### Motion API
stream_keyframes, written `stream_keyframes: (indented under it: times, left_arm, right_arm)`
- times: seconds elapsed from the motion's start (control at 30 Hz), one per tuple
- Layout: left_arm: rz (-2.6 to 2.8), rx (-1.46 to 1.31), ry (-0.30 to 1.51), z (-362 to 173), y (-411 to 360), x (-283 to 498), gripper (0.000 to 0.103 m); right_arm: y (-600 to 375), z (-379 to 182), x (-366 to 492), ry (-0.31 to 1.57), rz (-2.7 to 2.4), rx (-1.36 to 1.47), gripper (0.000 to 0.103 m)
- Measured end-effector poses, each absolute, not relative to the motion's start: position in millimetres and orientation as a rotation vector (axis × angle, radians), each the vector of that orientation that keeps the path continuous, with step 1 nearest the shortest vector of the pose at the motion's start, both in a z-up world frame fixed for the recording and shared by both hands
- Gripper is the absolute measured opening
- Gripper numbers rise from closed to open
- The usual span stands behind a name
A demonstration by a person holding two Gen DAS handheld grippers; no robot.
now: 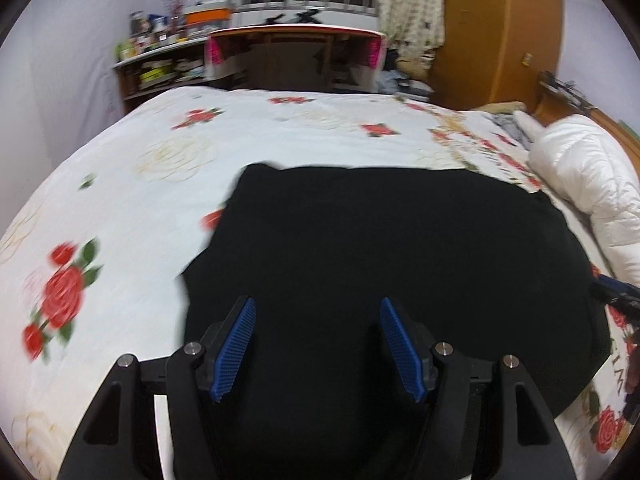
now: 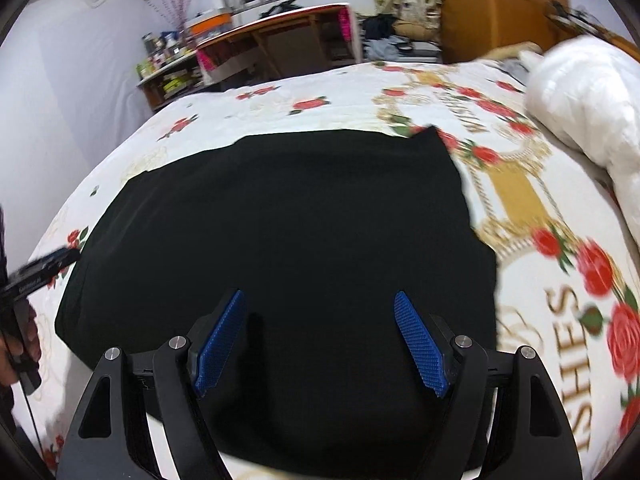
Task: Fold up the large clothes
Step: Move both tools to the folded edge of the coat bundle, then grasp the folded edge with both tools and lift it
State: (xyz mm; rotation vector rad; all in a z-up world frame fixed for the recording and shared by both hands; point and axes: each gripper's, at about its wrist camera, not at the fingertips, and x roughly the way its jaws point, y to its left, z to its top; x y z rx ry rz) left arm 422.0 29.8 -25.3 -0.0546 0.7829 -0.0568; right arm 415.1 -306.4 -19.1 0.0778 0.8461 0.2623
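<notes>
A large black garment [image 1: 380, 248] lies spread flat on the bed, folded into a broad rectangle. It also fills the middle of the right wrist view [image 2: 288, 232]. My left gripper [image 1: 316, 306] hovers over the garment's near left part, jaws wide open and empty, blue pads [image 1: 234, 350] apart. My right gripper [image 2: 320, 300] hovers over the garment's near right part, also wide open and empty. The right gripper's tip [image 1: 612, 292] shows at the right edge of the left wrist view. The left gripper [image 2: 36, 270] and the hand holding it show at the left edge of the right wrist view.
The bed has a white sheet with red roses [image 1: 120, 208] and gold lettering [image 2: 568, 320]. A rolled white duvet [image 1: 592, 184] lies at the right, also in the right wrist view [image 2: 588, 96]. Beyond the bed stand a desk [image 1: 296, 56], cluttered shelves [image 1: 160, 64] and a wooden wardrobe [image 1: 496, 28].
</notes>
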Motion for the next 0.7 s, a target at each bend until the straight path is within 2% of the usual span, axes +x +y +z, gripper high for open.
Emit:
stream_keyframes:
  times: [0.3,0.57,0.7]
  left_arm:
    - [-0.173,0.083,0.801,-45.0,-36.9,503.1,0.067]
    - [-0.089,-0.085,0.880,-69.3,3.0,553.1,0.069]
    - [-0.048,-0.035,0.879,-62.3,15.9,558.3,0.069]
  right_arm:
    - [-317.1,-43.8,490.3,0.885,0.196,0.048,0.077]
    - [-350.6,-61.9,544.4,0.958,0.121,0.103,0.077]
    - [-363.2,-61.4,551.7,0.980,0.098,0.117,0.077]
